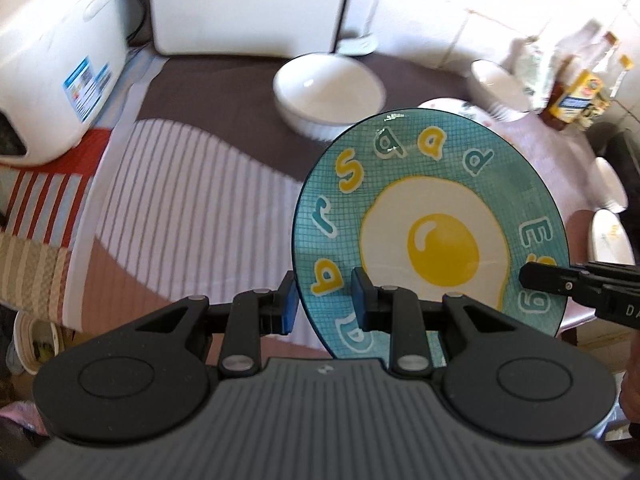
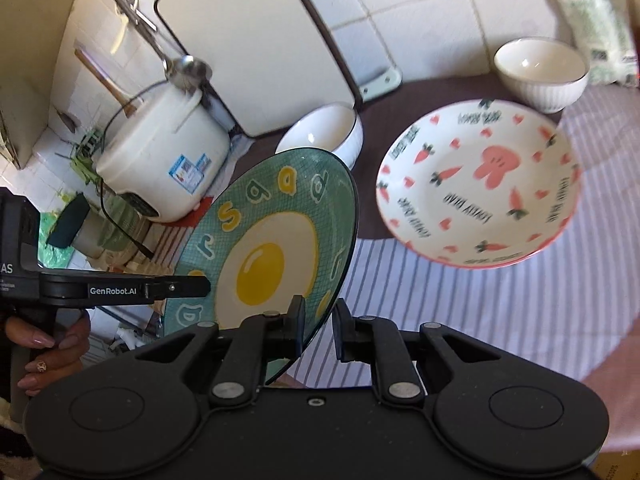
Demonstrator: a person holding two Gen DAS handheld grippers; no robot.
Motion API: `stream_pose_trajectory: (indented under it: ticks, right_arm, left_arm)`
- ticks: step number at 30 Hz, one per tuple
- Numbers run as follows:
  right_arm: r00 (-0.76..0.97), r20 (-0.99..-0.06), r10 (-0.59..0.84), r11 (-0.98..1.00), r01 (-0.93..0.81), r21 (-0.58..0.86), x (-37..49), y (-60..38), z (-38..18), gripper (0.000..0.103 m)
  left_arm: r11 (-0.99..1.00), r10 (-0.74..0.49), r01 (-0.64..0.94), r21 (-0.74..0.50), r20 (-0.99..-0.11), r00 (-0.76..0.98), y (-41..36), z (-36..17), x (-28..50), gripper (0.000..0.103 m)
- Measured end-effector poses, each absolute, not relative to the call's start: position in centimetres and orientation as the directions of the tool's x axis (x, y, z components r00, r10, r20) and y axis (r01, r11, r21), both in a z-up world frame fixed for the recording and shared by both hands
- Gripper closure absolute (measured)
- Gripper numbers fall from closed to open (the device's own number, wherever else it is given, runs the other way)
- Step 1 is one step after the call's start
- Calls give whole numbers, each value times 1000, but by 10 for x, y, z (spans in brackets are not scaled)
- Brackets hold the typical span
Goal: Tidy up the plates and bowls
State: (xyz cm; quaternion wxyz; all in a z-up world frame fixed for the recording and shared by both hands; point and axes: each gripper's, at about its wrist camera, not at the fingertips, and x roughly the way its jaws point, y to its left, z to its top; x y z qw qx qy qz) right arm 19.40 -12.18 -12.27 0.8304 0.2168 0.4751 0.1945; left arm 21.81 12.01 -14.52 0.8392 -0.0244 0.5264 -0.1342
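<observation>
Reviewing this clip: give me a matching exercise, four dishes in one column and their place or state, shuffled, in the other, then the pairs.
Things:
1. egg plate
2. rabbit plate
3. wide white bowl
4. small ribbed bowl

Place or state:
A. by the cutting board
B. tilted, lifted off the cloth, gripped at its rim
C. far right, near a packet
D. flat on the striped cloth

Pairs: 1-B, 2-D, 3-A, 4-C

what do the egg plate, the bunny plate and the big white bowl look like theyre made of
Egg plate: likely glazed ceramic, perhaps glass; glossy teal surface with a printed pattern and a thin rim.
Bunny plate: probably glazed ceramic; white, with printed carrots and a pink edge.
Big white bowl: apparently glazed ceramic; thick wall with a bright highlight inside.
</observation>
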Motion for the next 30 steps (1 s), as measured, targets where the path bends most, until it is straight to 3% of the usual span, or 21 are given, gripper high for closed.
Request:
stream_pose_trajectory:
  ticks: [14, 30]
  right_arm:
    - [591, -668, 452, 840, -31, 541, 191, -196, -89, 85]
    - [586, -738, 333, 877, 95, 471, 246, -248, -139, 84]
  left_arm:
    - [918, -361, 317, -240, -837, 412, 51, -125, 237, 77]
    - [906, -359, 357, -227, -858, 366, -14, -182, 299, 77]
